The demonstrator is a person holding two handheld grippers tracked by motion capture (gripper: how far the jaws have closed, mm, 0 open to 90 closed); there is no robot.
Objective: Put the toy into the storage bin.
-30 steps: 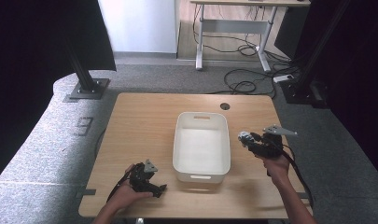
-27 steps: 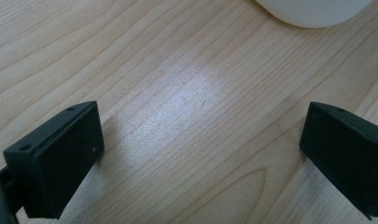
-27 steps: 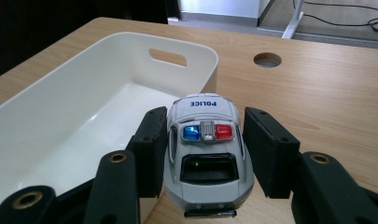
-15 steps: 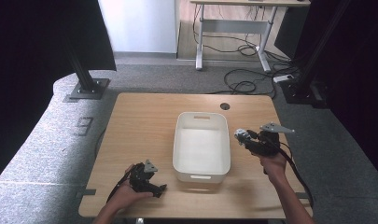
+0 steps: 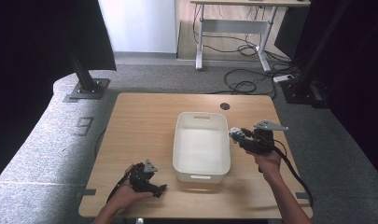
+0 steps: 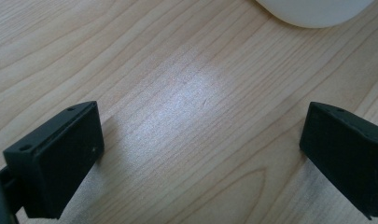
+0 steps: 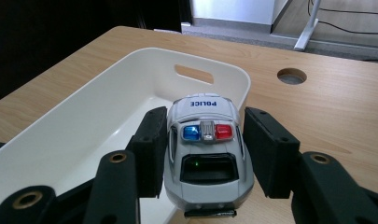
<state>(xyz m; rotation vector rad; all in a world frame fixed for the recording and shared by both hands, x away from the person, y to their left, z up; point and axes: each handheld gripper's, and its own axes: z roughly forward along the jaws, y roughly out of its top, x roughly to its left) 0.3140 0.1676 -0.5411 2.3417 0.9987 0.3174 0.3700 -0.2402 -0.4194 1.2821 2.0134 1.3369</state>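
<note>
A white plastic bin [image 5: 178, 140] stands in the middle of the wooden table [image 5: 140, 121]. My right gripper [image 5: 239, 138] hovers at the bin's right rim, shut on a grey toy police car [image 5: 235, 133]. In the right gripper view the car [image 7: 203, 135] sits between the jaws of the right gripper [image 7: 204, 151], nose pointing over the bin [image 7: 74, 130]. My left gripper [image 5: 157, 189] rests low on the table near the front left, by the bin's front left corner. In the left gripper view my left gripper [image 6: 200, 140] stands open over bare wood, with the bin's rounded edge [image 6: 312, 9] at the top.
A round cable hole [image 5: 225, 106] marks the table's back right. A cable trails from my right gripper toward the front right edge. Behind the table, on the grey floor, are black stand bases [image 5: 86, 88], loose cables [image 5: 242, 84] and a desk frame [image 5: 233, 28].
My right gripper has carried the toy police car leftward, closer to the bin's right rim. The left gripper has stayed where it was.
</note>
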